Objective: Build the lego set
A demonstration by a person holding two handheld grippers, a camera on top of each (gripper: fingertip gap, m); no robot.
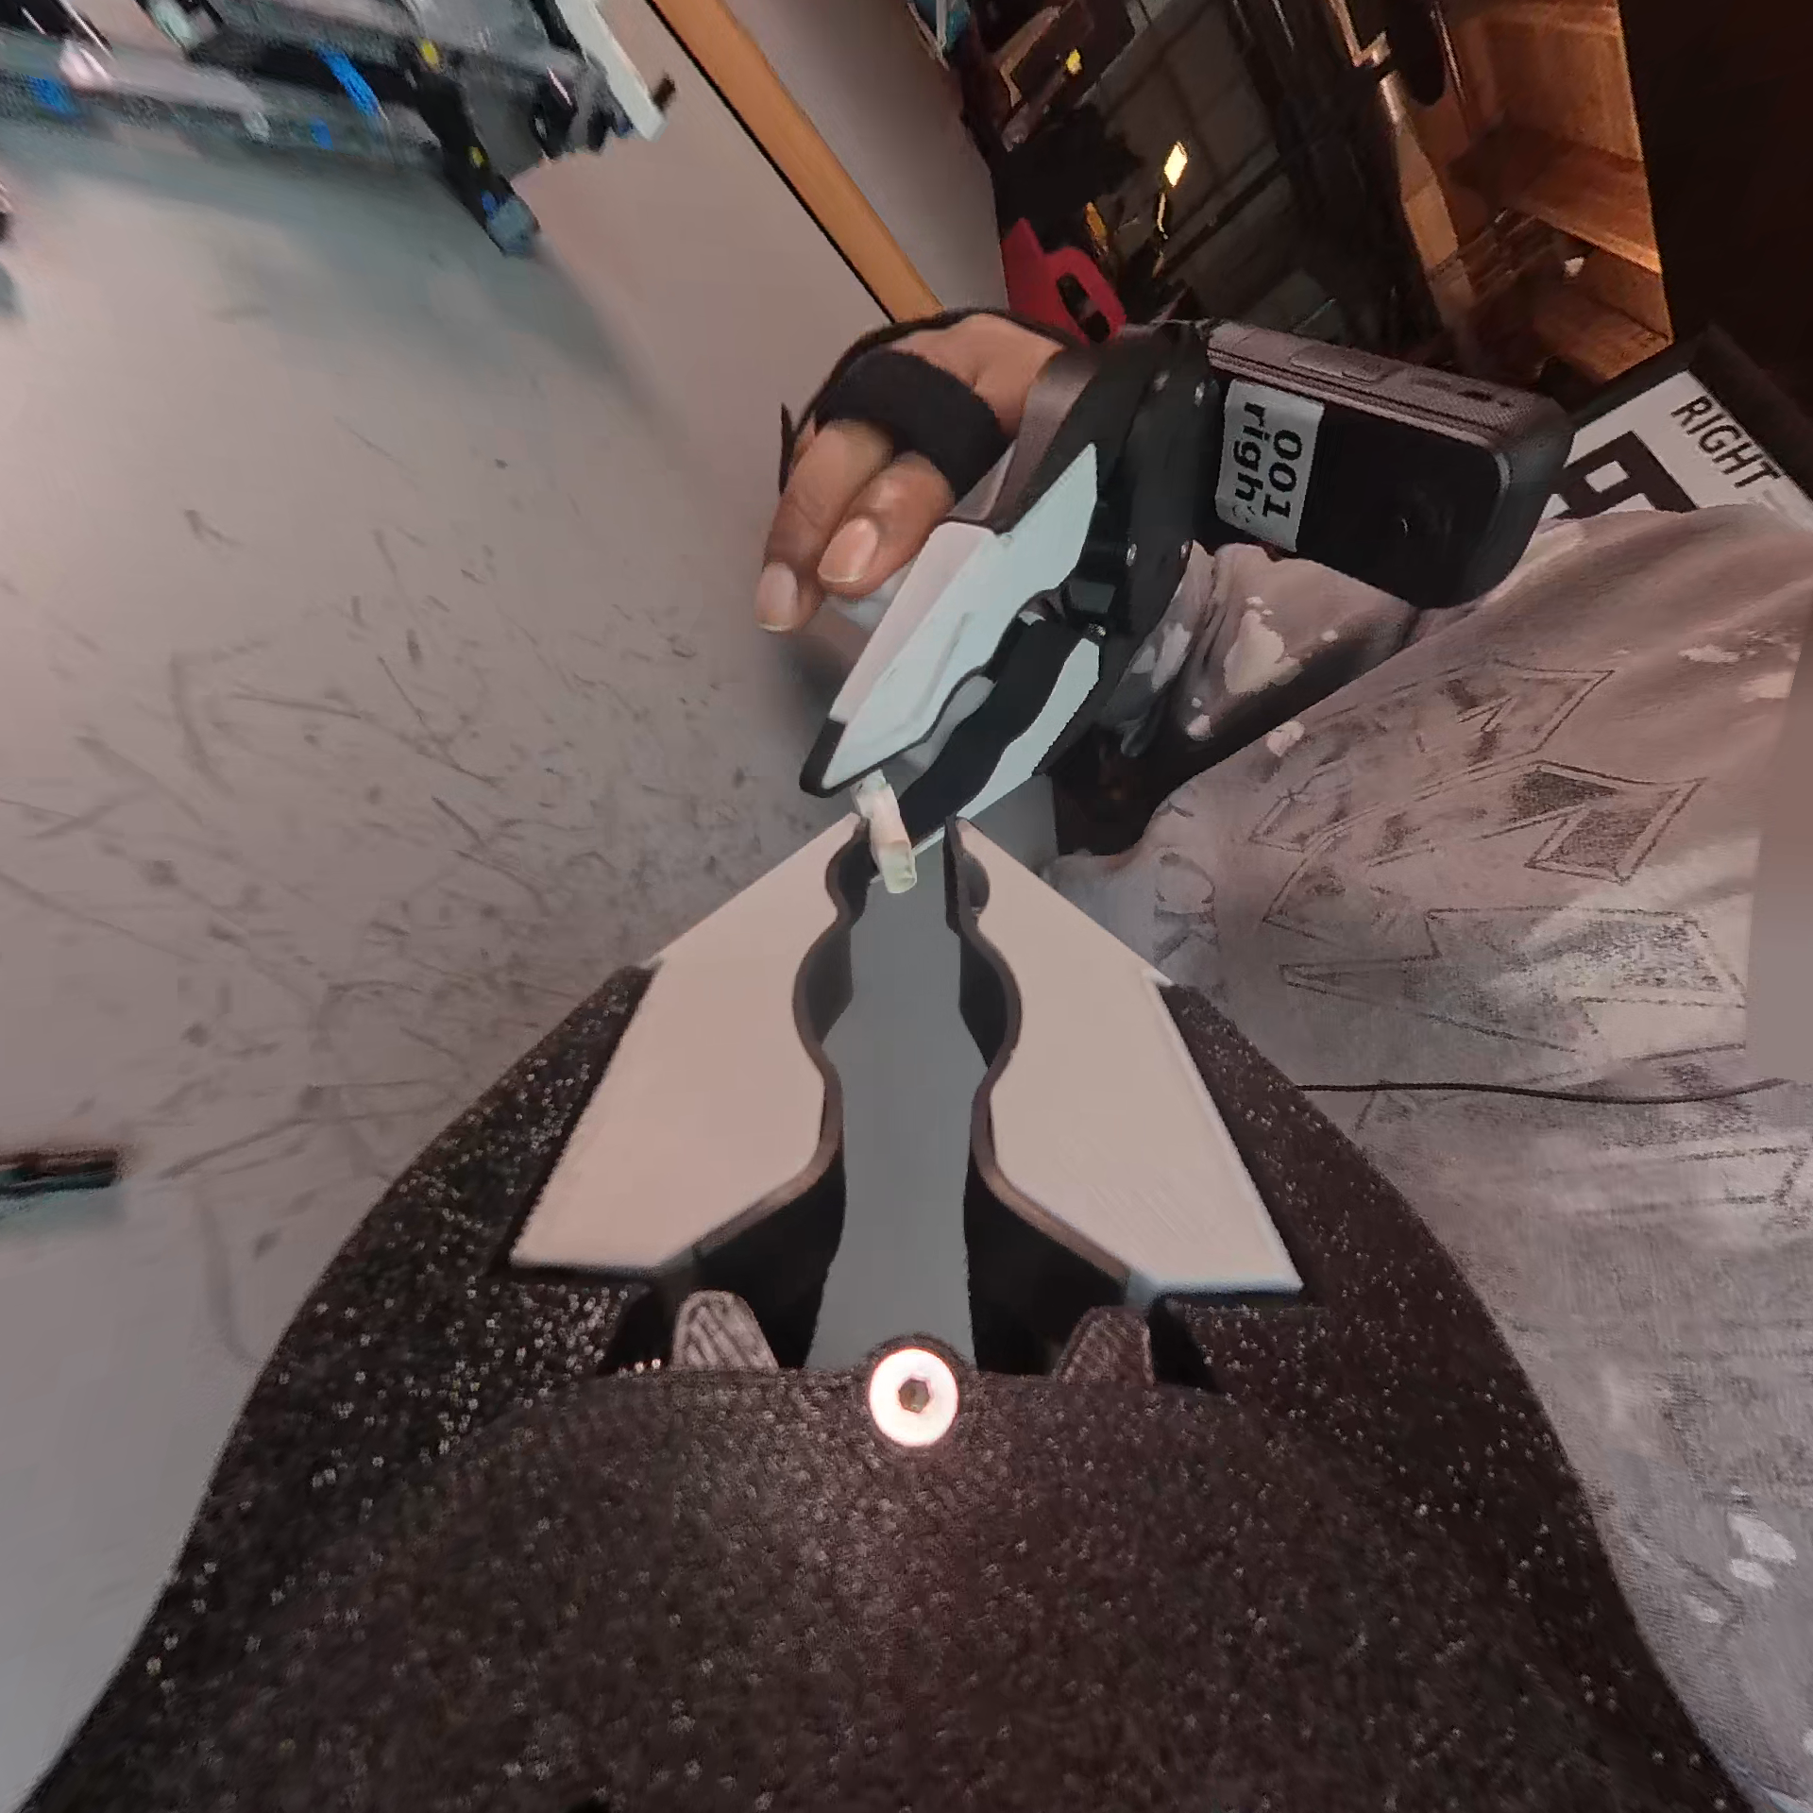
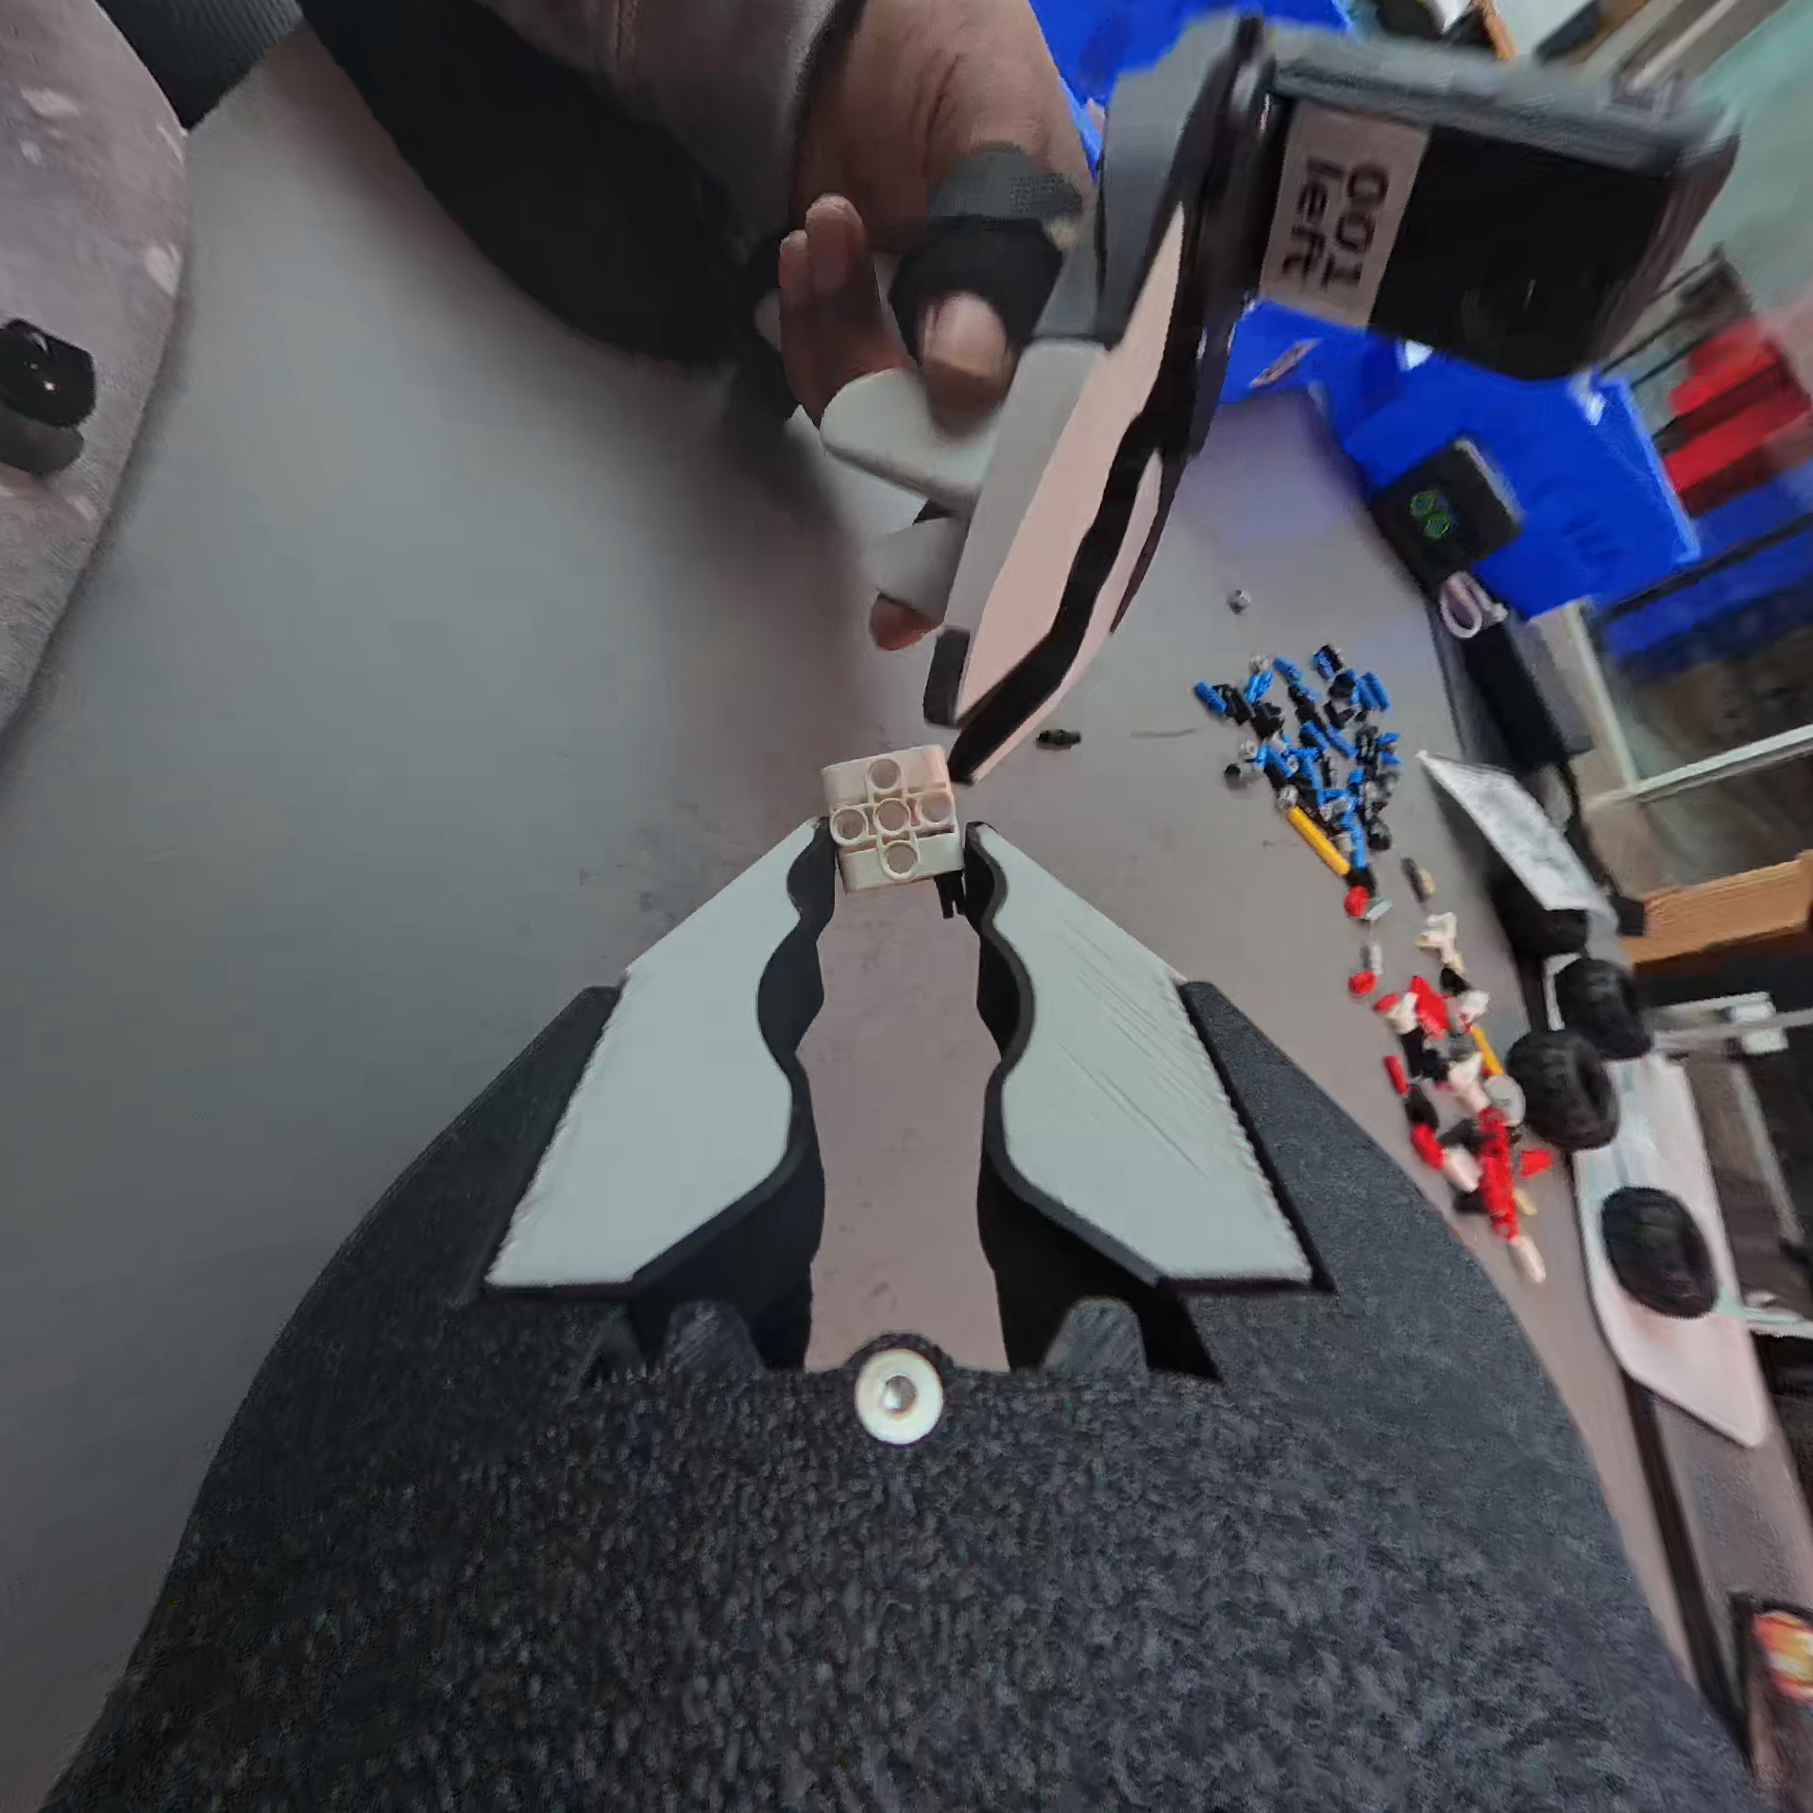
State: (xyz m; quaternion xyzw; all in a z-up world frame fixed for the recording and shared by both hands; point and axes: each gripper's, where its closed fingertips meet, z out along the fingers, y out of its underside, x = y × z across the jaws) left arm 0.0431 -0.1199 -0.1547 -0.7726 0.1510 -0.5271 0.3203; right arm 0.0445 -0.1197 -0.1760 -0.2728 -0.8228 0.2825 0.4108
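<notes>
My right gripper [image 2: 895, 836] is shut on a small white Technic connector block [image 2: 888, 822] with round holes, held above the grey table [image 2: 392, 785]. A small black part [image 2: 948, 898] shows at the block's right side by the fingertip. In the left wrist view the same block [image 1: 888, 849] is seen edge-on, hanging from the right gripper [image 1: 873, 785]. It dips into the gap between the fingertips of my left gripper [image 1: 905, 842], whose jaws stand apart. In the right wrist view the left gripper [image 2: 961, 755] comes down from above to the block's top right corner.
Right of the grippers lie a pile of blue and black pins [image 2: 1305, 746], red and white pieces [image 2: 1452, 1079], black tyres [image 2: 1560, 1089] and a printed sheet [image 2: 1511, 834]. Blue bins [image 2: 1530, 471] stand behind. A black object [image 2: 39, 392] sits far left. Both grippers' tips are close together, under 4 cm apart.
</notes>
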